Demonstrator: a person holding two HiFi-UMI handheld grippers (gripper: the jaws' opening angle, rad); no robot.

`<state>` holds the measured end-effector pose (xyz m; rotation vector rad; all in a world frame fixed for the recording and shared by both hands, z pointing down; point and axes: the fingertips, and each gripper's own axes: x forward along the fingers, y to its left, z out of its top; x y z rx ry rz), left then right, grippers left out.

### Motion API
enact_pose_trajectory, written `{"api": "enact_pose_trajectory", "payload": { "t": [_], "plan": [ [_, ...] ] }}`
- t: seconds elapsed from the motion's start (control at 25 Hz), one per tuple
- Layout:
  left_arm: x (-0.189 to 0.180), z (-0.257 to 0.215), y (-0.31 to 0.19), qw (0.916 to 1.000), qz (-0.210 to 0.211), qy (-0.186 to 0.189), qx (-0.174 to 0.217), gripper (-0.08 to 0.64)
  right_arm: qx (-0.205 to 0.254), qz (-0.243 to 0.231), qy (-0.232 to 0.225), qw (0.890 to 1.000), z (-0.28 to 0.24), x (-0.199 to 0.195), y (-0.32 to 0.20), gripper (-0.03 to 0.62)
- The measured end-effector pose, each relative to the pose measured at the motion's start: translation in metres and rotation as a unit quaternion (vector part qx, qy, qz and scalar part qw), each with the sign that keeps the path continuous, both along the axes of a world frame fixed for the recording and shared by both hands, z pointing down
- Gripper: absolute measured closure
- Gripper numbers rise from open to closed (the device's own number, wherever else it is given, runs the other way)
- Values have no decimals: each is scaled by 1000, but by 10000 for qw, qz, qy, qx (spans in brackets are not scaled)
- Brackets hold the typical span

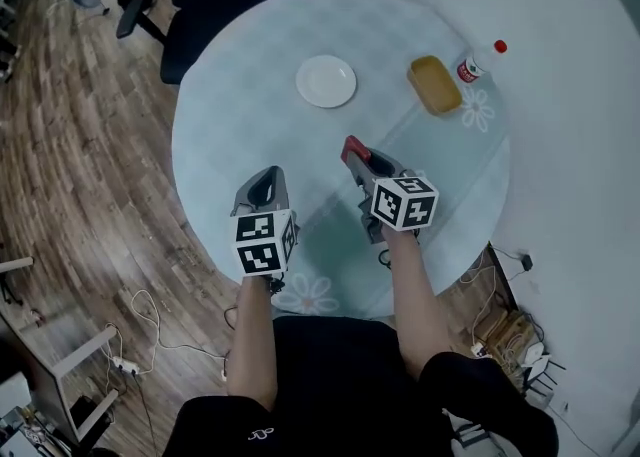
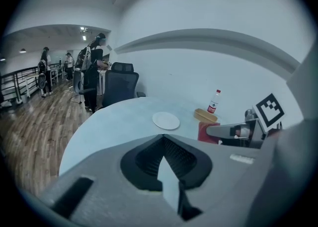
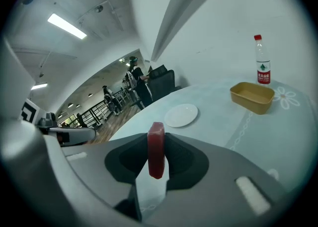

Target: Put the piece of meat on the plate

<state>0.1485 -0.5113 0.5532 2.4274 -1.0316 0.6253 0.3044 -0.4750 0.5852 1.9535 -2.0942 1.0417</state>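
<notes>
A red piece of meat (image 3: 156,149) stands on edge between the pads of my right gripper (image 3: 156,144), which is shut on it. In the head view that gripper (image 1: 352,153) hangs over the middle of the round table, with the meat (image 1: 351,148) at its tip. The white plate (image 1: 326,81) lies empty beyond it, slightly to the left. My left gripper (image 1: 268,177) hovers over the table's near left part with its jaws together and nothing in them. From the left gripper view the plate (image 2: 166,120) is ahead and the meat (image 2: 207,132) is at the right.
A yellow tray (image 1: 434,84) and a red-capped bottle (image 1: 478,63) stand at the table's far right. The table (image 1: 230,115) wears a pale blue cloth. A dark office chair (image 1: 215,5) is behind it. Cables (image 1: 150,330) lie on the wooden floor. People stand far off (image 2: 92,74).
</notes>
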Motion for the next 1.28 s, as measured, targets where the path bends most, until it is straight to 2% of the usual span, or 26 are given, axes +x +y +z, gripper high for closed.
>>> {"api": "enact_pose_trajectory", "payload": {
  "t": [0.16, 0.2, 0.32, 0.44, 0.6, 0.64, 0.88, 0.96, 1.04, 1.12, 1.28],
  "plan": [
    [-6, 12, -27, 9999, -149, -16, -70, 566, -347, -478, 522, 9969, 26, 8, -47, 492],
    [-7, 17, -33, 9998, -183, -52, -81, 565, -393, -513, 492, 9967, 34, 13, -61, 492],
    [-10, 37, -46, 9990, -298, -274, -163, 565, -463, -479, 72, 9978, 52, 32, -101, 492],
    [-9, 51, -51, 9983, -311, -367, -319, 566, -627, -605, -5, 9962, 60, 44, -141, 492],
    [-8, 63, -55, 9976, -289, -422, -474, 565, -679, -387, -1015, 9918, 68, 49, -189, 492],
    [-7, 65, -57, 9974, -281, -442, -486, 565, -706, -349, -1151, 9902, 71, 50, -197, 492],
    [-10, 70, -65, 9971, -260, -520, -492, 565, -932, -190, -1331, 9865, 92, 58, -219, 489],
    [-13, 70, -64, 9970, -272, -530, -490, 565, -983, -15, -1130, 9887, 94, 65, -218, 469],
    [-12, 67, -61, 9972, -249, -523, -463, 565, -1023, 118, -920, 9904, 95, 74, -213, 421],
    [-7, 60, -55, 9979, -176, -481, -402, 565, -851, 336, -865, 9920, 87, 86, -206, 378],
    [-6, 41, -46, 9990, -90, -371, -222, 565, 23, 780, -1042, 9915, 38, 103, -182, 413]
  ]
}}
